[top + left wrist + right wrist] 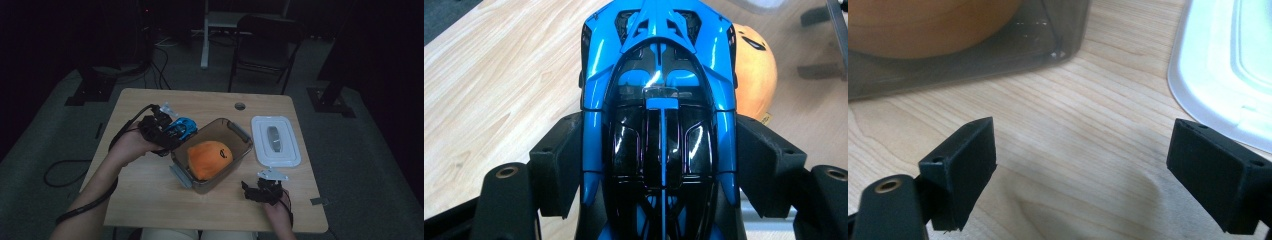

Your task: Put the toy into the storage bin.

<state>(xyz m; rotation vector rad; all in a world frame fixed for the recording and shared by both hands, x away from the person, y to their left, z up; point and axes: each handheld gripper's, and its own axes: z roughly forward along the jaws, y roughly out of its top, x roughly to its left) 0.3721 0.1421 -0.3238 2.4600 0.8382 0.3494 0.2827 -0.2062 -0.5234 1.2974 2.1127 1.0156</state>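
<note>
Nearest the high camera, at the front edge of the wooden worktop [150, 200], the right gripper [248, 191] sits just in front of the brown translucent container [235, 131], off that container's near right corner. Its jaws stand wide apart with nothing between them; in the right gripper view bare wood shows between the two black pads [960, 160], with the container's wall [998, 55] just beyond them and the white lid [1213, 75] off to one side.

That lid [260, 145] lies flat on the worktop to the right of the container, close beside it but not touching as far as the high view shows.

Inside the container rests an orange plush toy [210, 157], filling much of its near half. Grey latches [180, 176] stick out from the container's ends.

At the container's left rim, the left gripper [172, 136] is clamped on a blue and black toy car [181, 127]. In the left gripper view its pads [556, 165] press on both flanks of the car [659, 100], whose length runs along the jaws, one end pointing toward the plush toy [754, 75]. The car is lifted off the worktop, at the container's left edge, not inside it.
</note>
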